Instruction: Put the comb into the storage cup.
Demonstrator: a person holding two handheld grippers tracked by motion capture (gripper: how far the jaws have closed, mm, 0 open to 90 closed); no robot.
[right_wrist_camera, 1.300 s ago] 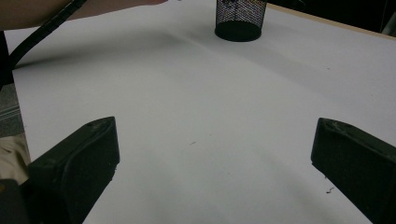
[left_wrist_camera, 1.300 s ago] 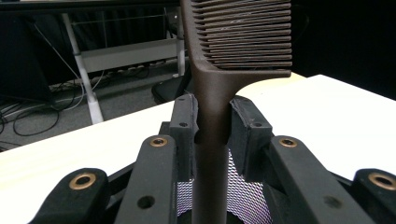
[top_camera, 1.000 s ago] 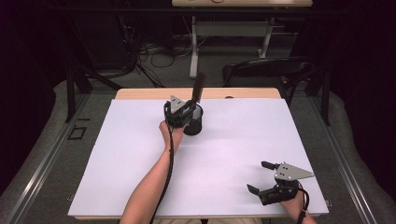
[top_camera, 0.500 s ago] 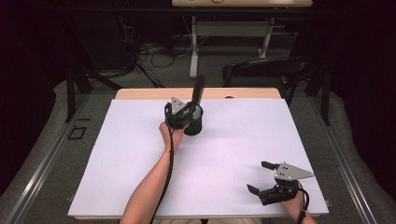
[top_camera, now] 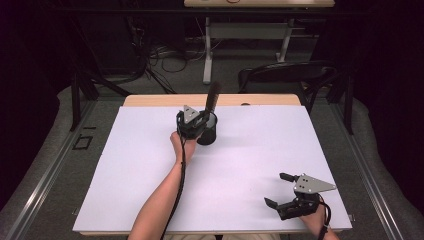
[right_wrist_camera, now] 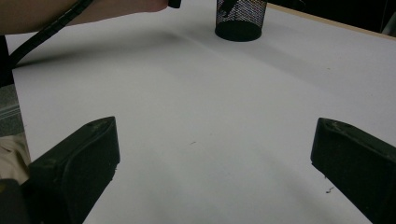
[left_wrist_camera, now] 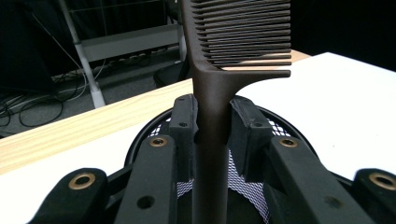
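White-covered table [top_camera: 250,165], dark room beyond. Left gripper [left_wrist_camera: 212,123] has its jaws clamped on the dark brown plastic comb [left_wrist_camera: 219,79], upright over the black mesh cup [top_camera: 207,131], far centre. Right gripper [top_camera: 280,192] idles near right, jaws wide, empty. Risk: tilting the comb could tip the light cup.

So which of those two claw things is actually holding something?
The left gripper, up by the mesh cup: its jaws pinch the comb by the handle. The right gripper near the table's front edge is open, empty.

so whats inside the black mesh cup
The comb stands in the mesh cup, handle down, gripped by the left gripper. The cup's bottom is hidden behind the jaws and handle.
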